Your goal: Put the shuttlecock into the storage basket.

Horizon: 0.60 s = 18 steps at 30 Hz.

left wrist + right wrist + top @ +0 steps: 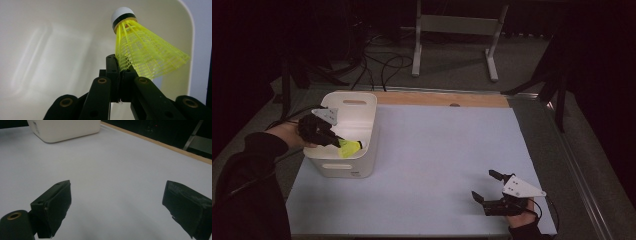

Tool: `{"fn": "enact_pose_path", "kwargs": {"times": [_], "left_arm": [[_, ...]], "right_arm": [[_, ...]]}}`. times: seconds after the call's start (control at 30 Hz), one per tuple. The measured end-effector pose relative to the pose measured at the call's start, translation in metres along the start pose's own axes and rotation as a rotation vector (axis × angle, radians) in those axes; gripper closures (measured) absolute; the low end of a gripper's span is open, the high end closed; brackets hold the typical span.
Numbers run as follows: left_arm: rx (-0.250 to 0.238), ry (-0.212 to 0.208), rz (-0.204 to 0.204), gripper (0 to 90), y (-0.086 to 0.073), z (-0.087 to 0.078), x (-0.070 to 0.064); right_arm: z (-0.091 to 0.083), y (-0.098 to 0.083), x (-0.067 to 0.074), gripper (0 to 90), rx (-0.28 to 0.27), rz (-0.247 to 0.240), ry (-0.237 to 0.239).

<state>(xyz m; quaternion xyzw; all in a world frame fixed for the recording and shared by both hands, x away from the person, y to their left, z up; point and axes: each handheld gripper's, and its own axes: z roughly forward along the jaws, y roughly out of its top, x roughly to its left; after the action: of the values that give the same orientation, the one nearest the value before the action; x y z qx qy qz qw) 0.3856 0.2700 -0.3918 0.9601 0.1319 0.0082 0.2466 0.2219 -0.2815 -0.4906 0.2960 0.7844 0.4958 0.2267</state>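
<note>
A yellow shuttlecock (349,148) with a white cork tip hangs over the near end of a white plastic bin (367,131) at the table's left. My left gripper (335,141) reaches over the bin's left rim and is shut on the shuttlecock's net skirt. In the left gripper view the shuttlecock (145,51) points its cork up and away, pinched at the skirt's edge by my left gripper (120,71), with the bin's inner wall (50,50) behind. My right gripper (484,186) rests low at the table's near right, open and holding nothing. Its jaws stand wide apart around my right gripper's middle (117,206) over bare table.
The pale blue table top (437,150) has a wooden strip along its far edge (447,99). A white frame stand (457,35) and loose cables (382,65) lie on the floor beyond. The bin (65,128) sits far ahead in the right gripper view.
</note>
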Motion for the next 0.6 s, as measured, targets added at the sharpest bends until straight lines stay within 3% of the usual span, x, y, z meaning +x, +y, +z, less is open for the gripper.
{"fn": "enact_pose_path", "kwargs": {"times": [0.1,0.23,0.4,0.47,0.6], "left_arm": [[0.013,-0.005,-0.017,85.5,-0.001,0.004,0.0],[0.028,-0.008,-0.02,73.3,0.0,0.007,-0.002],[0.007,0.022,-0.051,62.4,0.004,0.001,-0.003],[0.007,0.026,-0.076,57.0,0.006,-0.002,-0.002],[-0.022,0.014,-0.079,50.6,0.011,-0.006,-0.005]], "right_arm": [[0.0,0.0,0.0,8.3,0.003,-0.006,0.001],[0.0,0.0,0.0,8.3,0.001,-0.001,0.0],[0.0,0.0,0.0,8.4,0.004,-0.004,0.001],[0.001,0.0,0.0,8.4,0.004,-0.005,0.001],[0.0,0.0,0.001,8.4,0.003,-0.002,0.0]]}}
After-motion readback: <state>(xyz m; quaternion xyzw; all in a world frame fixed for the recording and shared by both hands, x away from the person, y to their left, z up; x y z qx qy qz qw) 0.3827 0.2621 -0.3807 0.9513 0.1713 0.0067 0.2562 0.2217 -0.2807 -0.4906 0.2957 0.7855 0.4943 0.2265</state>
